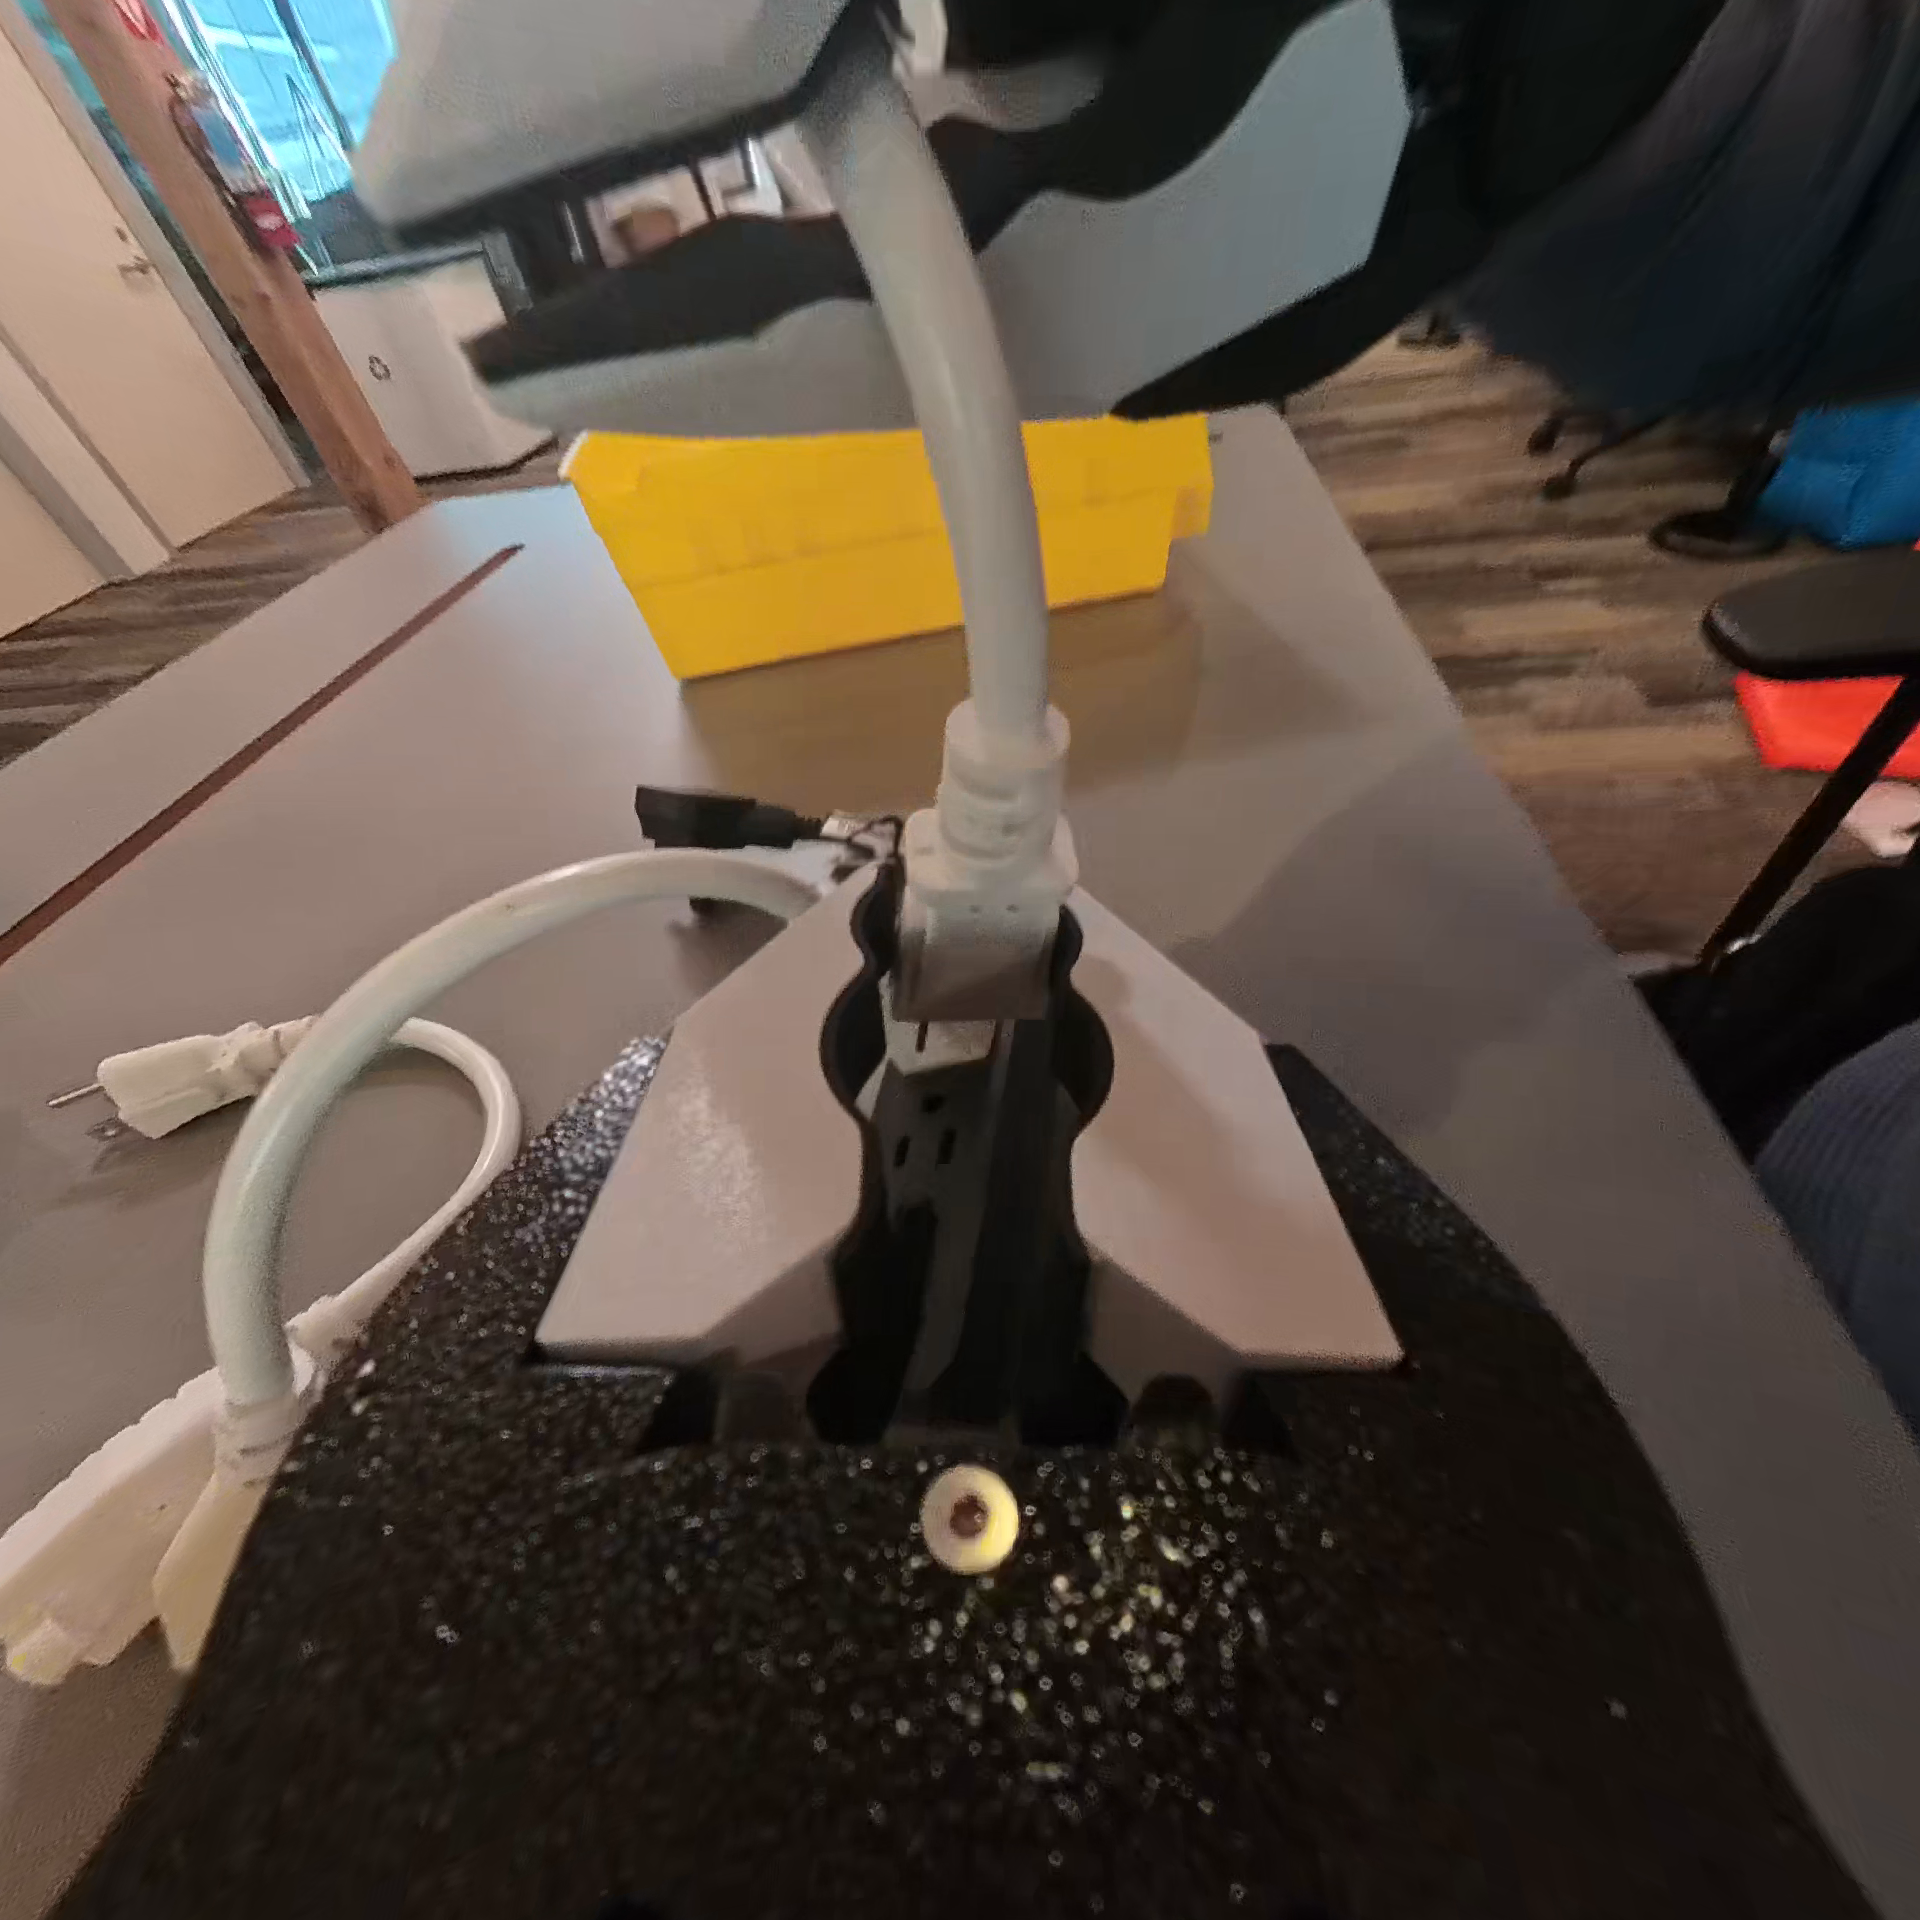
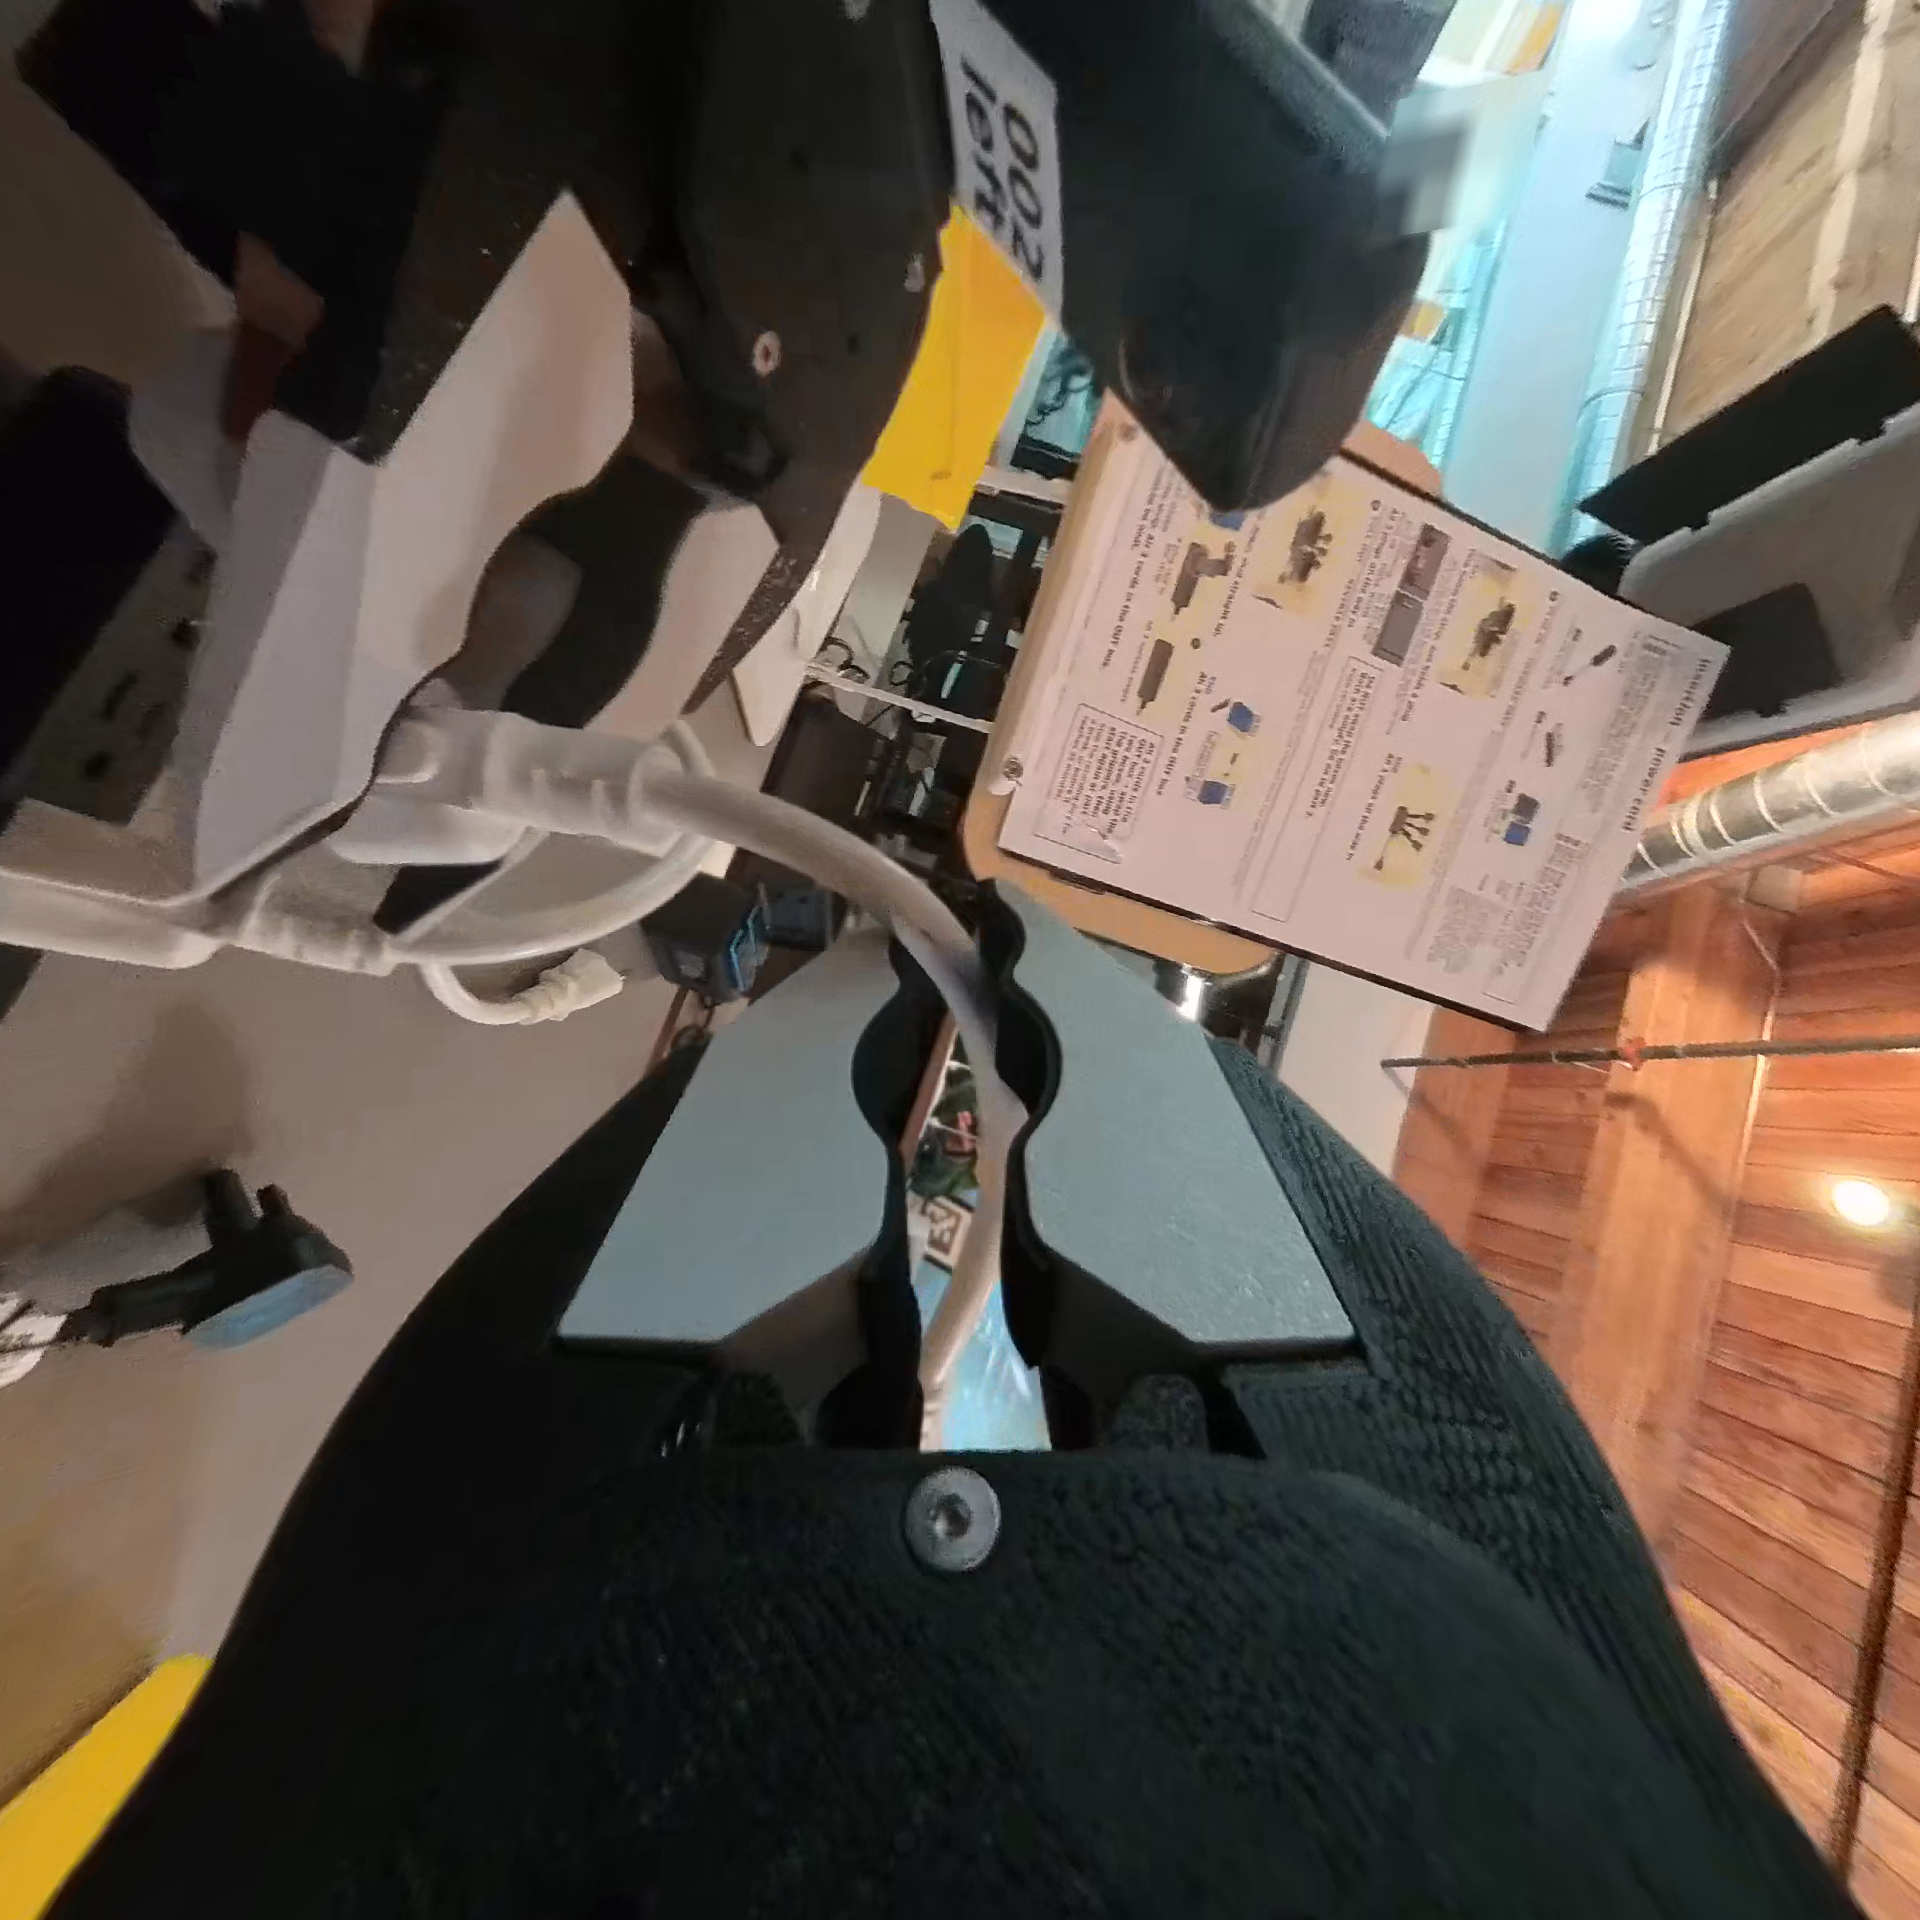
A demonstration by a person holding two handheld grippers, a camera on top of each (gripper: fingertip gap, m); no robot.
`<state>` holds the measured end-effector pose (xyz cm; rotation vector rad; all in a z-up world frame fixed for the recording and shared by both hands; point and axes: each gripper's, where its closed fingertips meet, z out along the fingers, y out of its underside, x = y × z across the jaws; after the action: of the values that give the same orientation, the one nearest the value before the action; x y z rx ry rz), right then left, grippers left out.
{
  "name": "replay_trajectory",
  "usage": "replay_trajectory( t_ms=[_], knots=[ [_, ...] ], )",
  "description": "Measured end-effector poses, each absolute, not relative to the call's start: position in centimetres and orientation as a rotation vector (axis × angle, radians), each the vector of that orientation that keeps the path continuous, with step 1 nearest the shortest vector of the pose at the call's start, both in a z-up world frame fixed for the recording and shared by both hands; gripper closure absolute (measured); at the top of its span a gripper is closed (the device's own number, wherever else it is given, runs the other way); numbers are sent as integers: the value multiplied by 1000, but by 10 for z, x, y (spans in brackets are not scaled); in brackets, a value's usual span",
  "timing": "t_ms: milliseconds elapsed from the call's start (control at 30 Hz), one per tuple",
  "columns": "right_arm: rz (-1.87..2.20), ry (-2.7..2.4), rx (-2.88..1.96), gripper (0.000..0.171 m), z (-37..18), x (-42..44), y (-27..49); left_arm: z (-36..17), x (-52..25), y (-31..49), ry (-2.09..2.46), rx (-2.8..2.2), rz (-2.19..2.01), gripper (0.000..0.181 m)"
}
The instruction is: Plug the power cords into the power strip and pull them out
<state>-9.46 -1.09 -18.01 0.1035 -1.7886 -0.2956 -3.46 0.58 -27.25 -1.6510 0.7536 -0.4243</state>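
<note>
My left gripper is shut on the black power strip, which lies between its grey fingers. A white plug sits in the strip's far outlet. Its white cord rises to my right gripper, hovering above. In the right wrist view my right gripper is shut on this white cord, and the left gripper shows at upper left with the plug. Two more white cords lie loose on the table to the left.
A yellow bin stands at the back of the grey table. A black plug lies just beyond the strip. A clipboard with an instruction sheet stands nearby. A person's leg is at the table's right edge.
</note>
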Motion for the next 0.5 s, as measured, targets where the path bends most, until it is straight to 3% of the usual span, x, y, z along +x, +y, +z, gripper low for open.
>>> replay_trajectory(
  t_ms=[200, 500],
  knots=[
    [-501, -1938, 157, 171, -218, -83, 12, -306, -47, 9, 844, -1787, -374, 155],
    [-177, -2243, -256, 168, -252, -57, 13, -316, -45, 7, 957, -1761, -323, 155]
  ],
)
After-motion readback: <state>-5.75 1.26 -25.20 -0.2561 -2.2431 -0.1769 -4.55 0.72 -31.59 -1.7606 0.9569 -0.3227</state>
